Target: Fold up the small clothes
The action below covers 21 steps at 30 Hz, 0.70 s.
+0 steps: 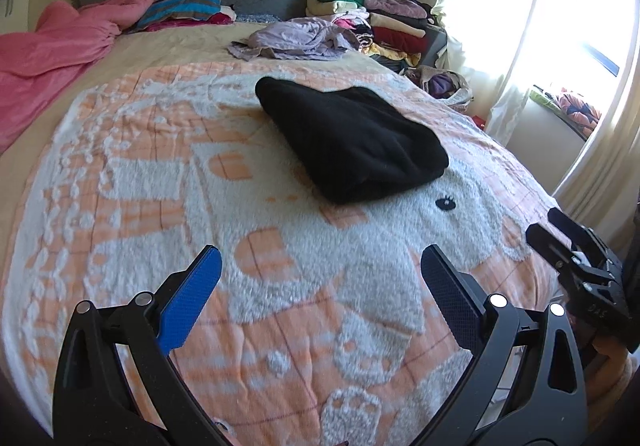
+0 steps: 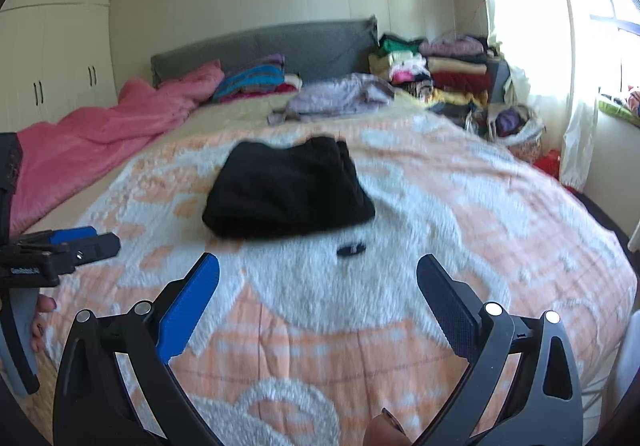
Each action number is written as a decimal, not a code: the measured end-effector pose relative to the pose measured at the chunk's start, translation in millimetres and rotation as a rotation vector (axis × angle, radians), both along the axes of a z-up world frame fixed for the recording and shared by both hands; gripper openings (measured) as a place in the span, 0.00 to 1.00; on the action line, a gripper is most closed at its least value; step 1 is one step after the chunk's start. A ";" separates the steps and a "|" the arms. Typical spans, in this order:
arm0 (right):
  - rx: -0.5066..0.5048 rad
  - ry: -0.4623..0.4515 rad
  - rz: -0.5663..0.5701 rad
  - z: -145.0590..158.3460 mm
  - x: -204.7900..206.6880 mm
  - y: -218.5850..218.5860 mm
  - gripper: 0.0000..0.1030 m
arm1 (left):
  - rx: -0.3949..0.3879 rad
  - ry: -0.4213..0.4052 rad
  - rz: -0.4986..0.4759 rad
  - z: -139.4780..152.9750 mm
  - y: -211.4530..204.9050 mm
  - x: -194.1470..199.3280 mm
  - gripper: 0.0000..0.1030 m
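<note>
Spread over the bed, an orange-and-white fleecy blanket [image 1: 280, 246] carries a folded black knit garment [image 1: 352, 142] at frame centre, ahead of both empty, wide-open grippers, left gripper [image 1: 320, 286] and right gripper [image 2: 318, 286], with neither clearly nearer.

Folded garment [image 1: 348, 138] on blanket [image 1: 280, 246] — laundry pile [image 1: 298, 38] (loose) behind.

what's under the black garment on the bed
The black garment lies on the orange and white blanket. The patch of blanket beneath it is covered, so anything else under there cannot be seen.
</note>
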State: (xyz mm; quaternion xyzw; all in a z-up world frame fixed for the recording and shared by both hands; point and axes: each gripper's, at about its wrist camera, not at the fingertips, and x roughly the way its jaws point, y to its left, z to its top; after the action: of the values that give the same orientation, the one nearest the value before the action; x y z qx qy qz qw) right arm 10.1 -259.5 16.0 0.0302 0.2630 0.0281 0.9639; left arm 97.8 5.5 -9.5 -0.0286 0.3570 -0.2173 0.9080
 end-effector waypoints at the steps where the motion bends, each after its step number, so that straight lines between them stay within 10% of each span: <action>1: 0.003 0.018 -0.001 -5.6 0.4 1.2 0.96 | 0.001 0.006 0.005 -3.7 1.3 -1.1 0.91; 21: 0.000 0.074 0.004 -25.9 -1.7 13.2 0.96 | 0.018 0.066 0.065 -26.7 14.2 -5.0 0.91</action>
State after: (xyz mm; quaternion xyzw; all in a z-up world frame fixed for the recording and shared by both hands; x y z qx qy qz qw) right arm 8.3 -246.4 -9.8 0.0306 0.2983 0.0287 0.9536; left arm 92.7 19.7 -36.2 -0.0391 0.3876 -0.1832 0.9026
